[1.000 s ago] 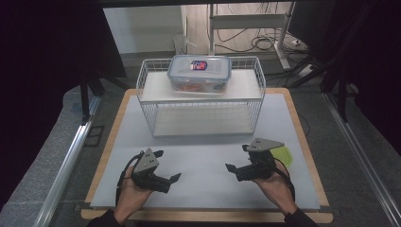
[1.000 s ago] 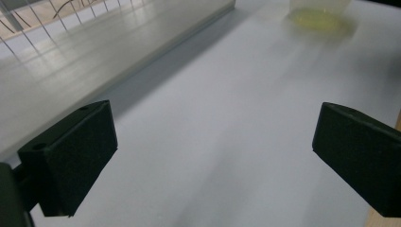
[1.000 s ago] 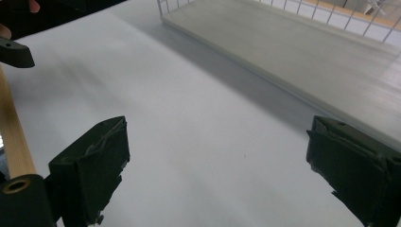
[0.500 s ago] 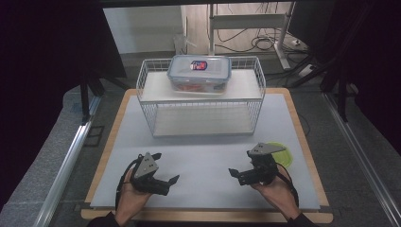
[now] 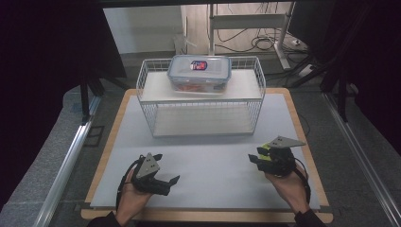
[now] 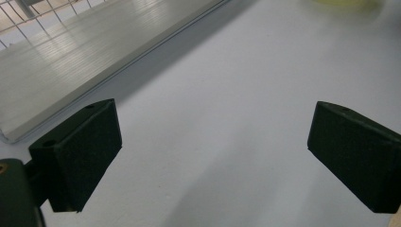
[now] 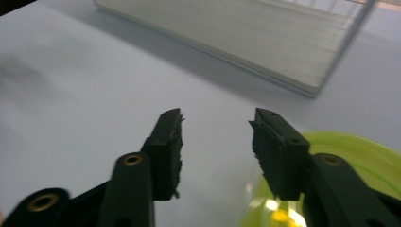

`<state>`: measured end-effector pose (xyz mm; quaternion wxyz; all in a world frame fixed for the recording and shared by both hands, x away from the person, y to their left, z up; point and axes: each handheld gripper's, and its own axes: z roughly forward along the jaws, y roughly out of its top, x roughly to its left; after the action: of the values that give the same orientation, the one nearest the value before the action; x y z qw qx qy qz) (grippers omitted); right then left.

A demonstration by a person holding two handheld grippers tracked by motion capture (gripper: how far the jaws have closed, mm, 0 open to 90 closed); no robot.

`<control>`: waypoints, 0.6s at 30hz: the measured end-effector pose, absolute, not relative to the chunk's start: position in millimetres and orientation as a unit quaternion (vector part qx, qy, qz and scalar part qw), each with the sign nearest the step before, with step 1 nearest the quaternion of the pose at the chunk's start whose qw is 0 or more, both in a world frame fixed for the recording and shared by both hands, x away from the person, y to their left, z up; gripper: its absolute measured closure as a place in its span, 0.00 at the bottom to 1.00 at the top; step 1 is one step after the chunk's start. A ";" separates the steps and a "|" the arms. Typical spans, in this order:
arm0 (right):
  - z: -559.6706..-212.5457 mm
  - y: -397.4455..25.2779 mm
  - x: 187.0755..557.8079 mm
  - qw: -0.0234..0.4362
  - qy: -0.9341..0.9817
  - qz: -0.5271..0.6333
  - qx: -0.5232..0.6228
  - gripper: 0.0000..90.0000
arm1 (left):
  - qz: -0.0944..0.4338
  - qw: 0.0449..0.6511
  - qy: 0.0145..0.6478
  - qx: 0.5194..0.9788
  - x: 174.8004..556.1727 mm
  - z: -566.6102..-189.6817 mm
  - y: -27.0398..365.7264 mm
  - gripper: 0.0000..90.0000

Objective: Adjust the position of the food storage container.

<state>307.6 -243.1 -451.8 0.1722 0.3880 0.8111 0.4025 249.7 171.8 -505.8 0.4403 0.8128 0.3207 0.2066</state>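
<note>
Two hand-held grippers are held spread: left (image 5: 163, 177) over bare surface (image 5: 213, 165), right (image 7: 215, 142) just above the green plate (image 7: 350, 156). Plate could be skidded away if clipped off-centre.

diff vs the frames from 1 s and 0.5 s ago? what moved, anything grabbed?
The right gripper drew back toward the person and out to the right edge of the mat, ending over the yellow-green plate, jaws open, holding nothing. The left gripper barely shifted and is open too. The lidded container on the wire rack stayed put.
</note>
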 end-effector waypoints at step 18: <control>-448.4 -320.8 328.3 0.249 0.748 0.377 0.487 1.00 | 0.200 0.433 0.320 0.818 251.9 -508.8 171.7 0.05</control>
<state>328.3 -320.8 -448.4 0.2490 0.4866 0.7478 0.3769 251.9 171.7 -508.8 0.4332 0.8185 0.3201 0.1999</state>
